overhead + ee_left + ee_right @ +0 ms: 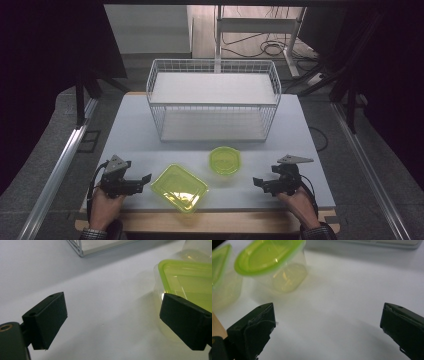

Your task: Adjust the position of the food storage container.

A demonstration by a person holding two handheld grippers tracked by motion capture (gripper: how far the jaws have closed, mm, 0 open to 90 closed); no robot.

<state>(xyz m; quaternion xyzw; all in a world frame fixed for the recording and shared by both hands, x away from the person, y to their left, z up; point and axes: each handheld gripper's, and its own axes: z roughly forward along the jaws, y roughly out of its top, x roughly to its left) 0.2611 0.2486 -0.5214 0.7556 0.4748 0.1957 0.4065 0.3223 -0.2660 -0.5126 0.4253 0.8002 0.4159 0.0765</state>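
A rectangular clear container with a lime-green lid (179, 187) lies near the table's front edge, and a smaller round-cornered one (225, 160) sits behind and to its right. My left gripper (145, 179) rests just left of the rectangular container, jaws open with nothing between them; its own view has that container (186, 280) beside the right jaw. My right gripper (258, 182) sits at the front right, open and empty, pointing left toward the small container (272, 261). In the gripper views, my left gripper (113, 320) and right gripper (328, 327) both stand wide over bare table.
A white wire basket (213, 100) with a shelf stands at the back middle of the grey table (300, 130). A wooden strip runs along the front edge. Metal rails flank the table, and cables lie on the floor behind.
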